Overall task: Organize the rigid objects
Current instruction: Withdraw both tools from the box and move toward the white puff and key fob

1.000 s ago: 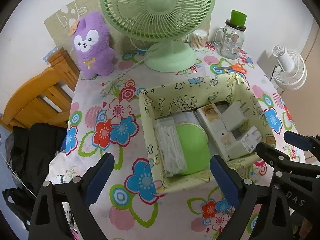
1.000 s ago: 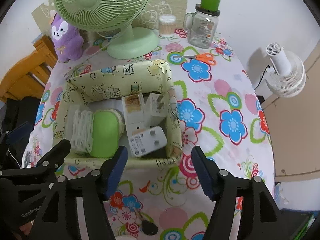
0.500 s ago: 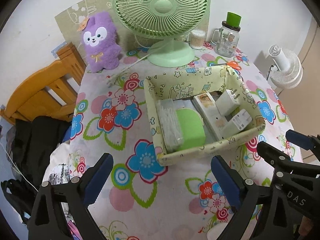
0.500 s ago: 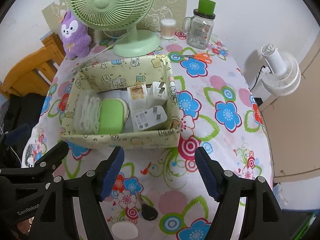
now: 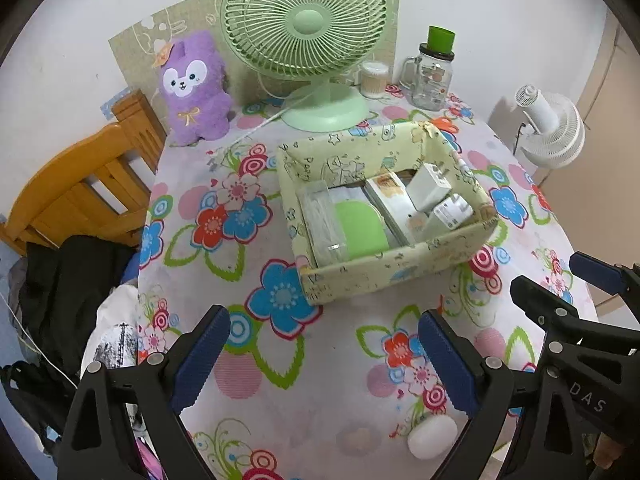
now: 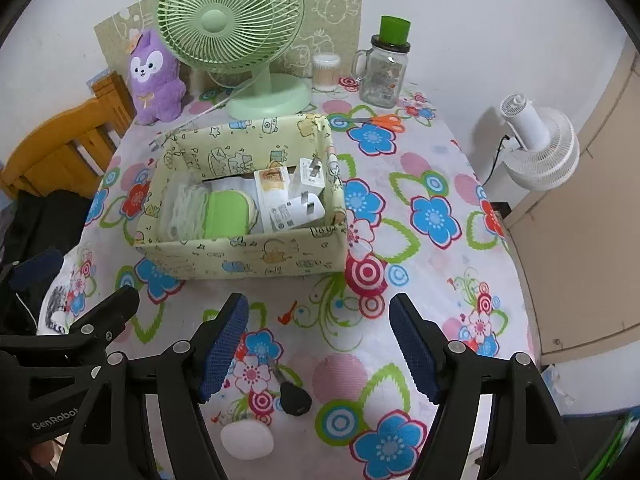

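Note:
A yellow-green patterned storage box (image 5: pixel 384 276) (image 6: pixel 248 256) stands mid-table. It holds a green case (image 5: pixel 360 232), a clear bag of white cord (image 5: pixel 320 220), a flat white carton (image 5: pixel 388 196) and two white chargers (image 5: pixel 430 186) (image 5: pixel 452 212). My left gripper (image 5: pixel 322 344) hovers in front of the box over bare tablecloth, its jaws wide apart and closing slightly with nothing between them. My right gripper (image 6: pixel 320 332) hangs beside it, open and empty. A white oval object (image 6: pixel 247 440) and a small black object (image 6: pixel 295 398) lie on the cloth below the right gripper.
A green desk fan (image 5: pixel 308 32), a purple plush (image 5: pixel 194 88), a swab tub (image 5: pixel 374 79) and a glass jar (image 5: pixel 434 72) line the back. Orange scissors (image 6: pixel 376 121) lie behind the box. A wooden chair (image 5: pixel 76 196) and a black bag (image 5: pixel 68 280) stand left, a white floor fan (image 6: pixel 536 148) right.
Both grippers have drawn back from the box toward the near table edge and risen a little. The white oval and black objects have come into view. The right jaws stand slightly wider.

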A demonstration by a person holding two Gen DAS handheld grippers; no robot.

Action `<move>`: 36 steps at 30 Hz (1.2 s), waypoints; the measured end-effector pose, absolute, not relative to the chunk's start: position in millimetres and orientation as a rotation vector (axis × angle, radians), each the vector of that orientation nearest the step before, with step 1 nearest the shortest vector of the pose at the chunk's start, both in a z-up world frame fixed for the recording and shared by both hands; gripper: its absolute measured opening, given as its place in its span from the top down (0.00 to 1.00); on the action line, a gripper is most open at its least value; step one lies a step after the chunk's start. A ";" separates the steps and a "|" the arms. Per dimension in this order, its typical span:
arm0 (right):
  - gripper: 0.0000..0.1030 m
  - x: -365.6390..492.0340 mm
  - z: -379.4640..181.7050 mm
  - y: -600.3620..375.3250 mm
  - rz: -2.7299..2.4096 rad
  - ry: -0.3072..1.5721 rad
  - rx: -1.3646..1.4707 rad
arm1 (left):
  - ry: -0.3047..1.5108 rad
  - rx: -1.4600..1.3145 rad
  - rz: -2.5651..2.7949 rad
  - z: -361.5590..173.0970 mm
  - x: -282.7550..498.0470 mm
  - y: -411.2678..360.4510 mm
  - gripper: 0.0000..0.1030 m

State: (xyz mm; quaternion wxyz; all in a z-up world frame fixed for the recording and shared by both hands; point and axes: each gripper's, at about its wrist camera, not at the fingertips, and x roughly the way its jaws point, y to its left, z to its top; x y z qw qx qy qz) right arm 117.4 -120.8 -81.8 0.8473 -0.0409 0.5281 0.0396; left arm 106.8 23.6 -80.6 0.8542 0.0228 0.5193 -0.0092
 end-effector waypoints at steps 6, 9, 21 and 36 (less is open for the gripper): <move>0.26 99.2 -76.6 -122.4 0.066 1.094 -0.073 | 1.047 0.065 -0.024 -74.5 90.5 21.6 0.07; 0.26 90.4 -73.7 -123.6 0.054 1.080 -0.066 | 1.034 0.074 -0.032 -72.3 83.0 20.5 0.07; 0.27 62.8 -69.7 -130.6 0.052 1.046 -0.049 | 1.007 0.065 -0.046 -70.7 59.0 15.1 0.07; 0.27 51.5 -76.9 -163.4 0.179 1.007 -0.037 | 1.016 0.018 -0.043 -86.9 40.0 -8.8 0.07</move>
